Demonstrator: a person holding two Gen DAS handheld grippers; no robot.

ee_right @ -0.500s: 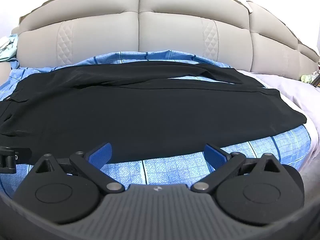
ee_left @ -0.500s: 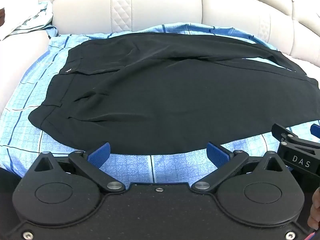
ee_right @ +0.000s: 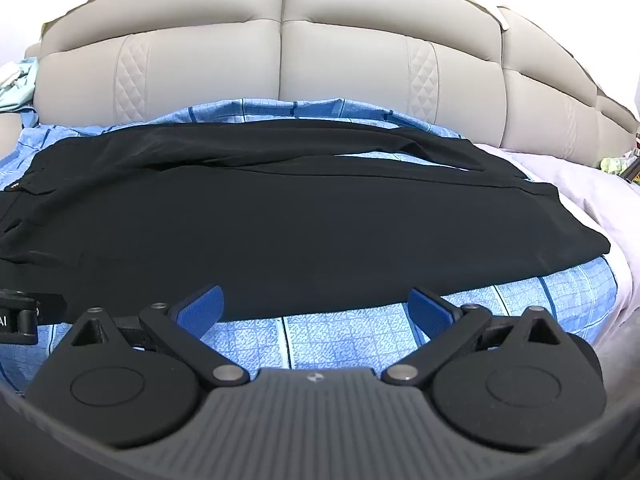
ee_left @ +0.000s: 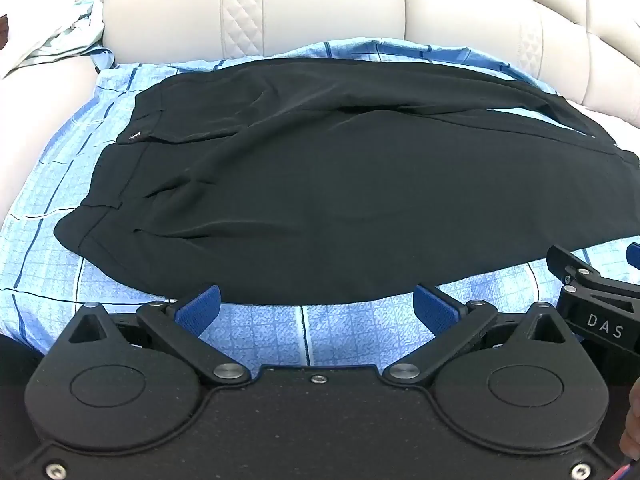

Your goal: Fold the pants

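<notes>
Black pants (ee_left: 328, 192) lie flat across the blue checked sheet (ee_left: 52, 264), waistband at the left, legs running right, one leg laid over the other. They also show in the right wrist view (ee_right: 304, 220), with the hem end at the right. My left gripper (ee_left: 316, 306) is open and empty, just short of the pants' near edge by the waist half. My right gripper (ee_right: 316, 306) is open and empty, just short of the near edge by the leg half. The right gripper's side shows at the left wrist view's right edge (ee_left: 600, 300).
A beige padded headboard (ee_right: 280, 64) stands behind the pants. A pale blue crumpled cloth (ee_left: 68, 36) lies at the far left. A light lilac sheet (ee_right: 592, 200) covers the bed to the right of the blue sheet.
</notes>
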